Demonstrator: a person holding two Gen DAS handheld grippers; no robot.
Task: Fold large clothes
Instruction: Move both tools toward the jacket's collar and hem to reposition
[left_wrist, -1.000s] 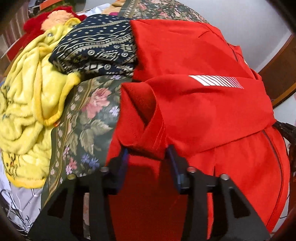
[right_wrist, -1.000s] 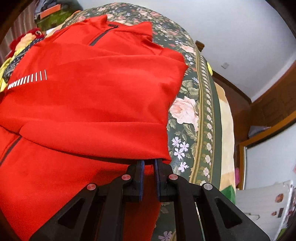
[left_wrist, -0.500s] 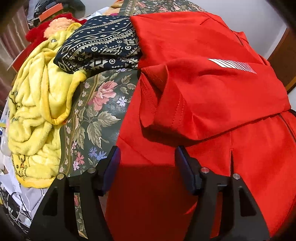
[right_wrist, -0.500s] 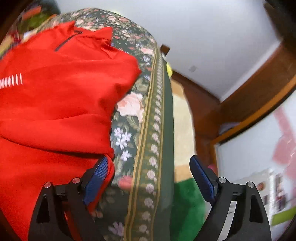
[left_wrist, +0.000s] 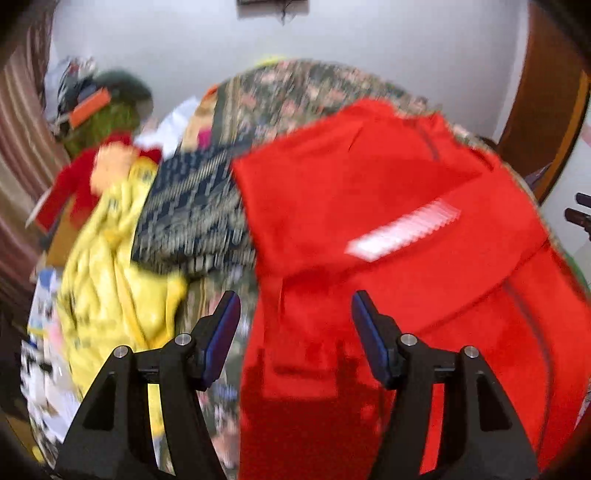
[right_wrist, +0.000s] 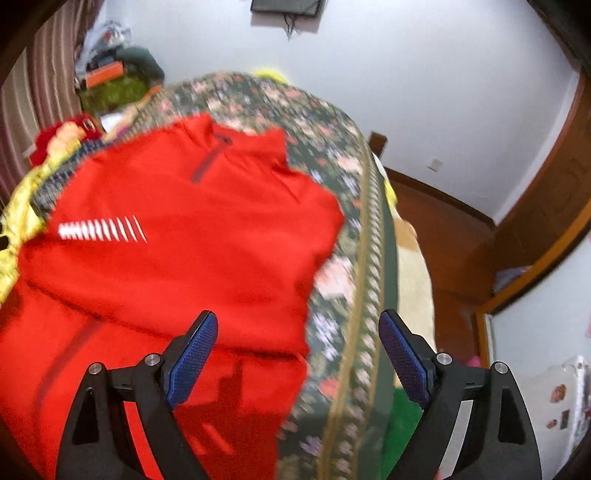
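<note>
Both your grippers, left gripper (left_wrist: 295, 332) and right gripper (right_wrist: 299, 350), fingers spread, nothing held. Red jacket (left_wrist: 369, 206) lies below-ahead on bed (right_wrist: 332, 280), zipper axis near-to-far; hem equally near both hands.

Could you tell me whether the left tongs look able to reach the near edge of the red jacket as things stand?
Probably yes: the left tongs hang open above the red jacket, nothing lies between them, and the yellow blanket sits off to the side.

No readable text, brand or number. Only mark: row of slanted white stripes (right_wrist: 99, 229) on red top (right_wrist: 177, 236). Both views motion-blurred.
</note>
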